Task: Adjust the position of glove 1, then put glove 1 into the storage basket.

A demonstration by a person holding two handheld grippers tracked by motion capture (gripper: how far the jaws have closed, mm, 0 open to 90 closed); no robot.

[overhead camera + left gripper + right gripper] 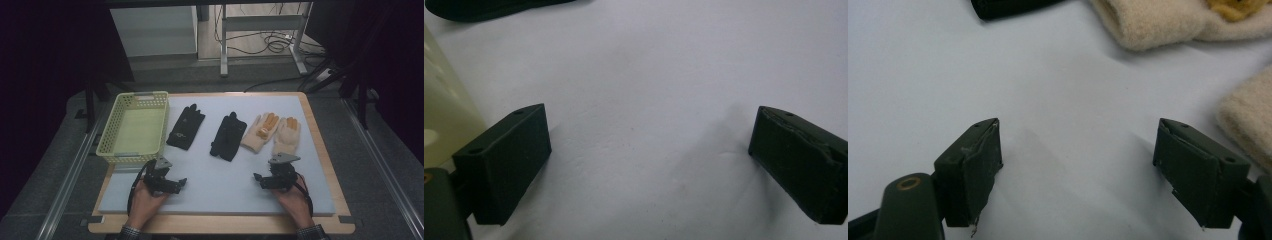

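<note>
Both grippers sit low on the white foam mat [220,185] with jaws spread wide and nothing between them: the left gripper [176,184] near the front corner of the yellow basket [134,128], the right gripper [257,178] just short of the cream gloves.

Looks like glove sorting, with the basket as the likely drop. Closest to the right gripper is the cream glove with orange fingertips [286,136], its cuff lying just ahead and to the right of the jaws; its partner [259,132] lies a bit farther out. Two black gloves [228,135] [186,126] lie ahead of the left gripper.

My tip: bite the knit cuff edge (thickest bit, less likely to slip), keep the jaws flat to the mat, then lift slowly.

Labels: one black glove has a small pale mark, too tiny to read.
</note>
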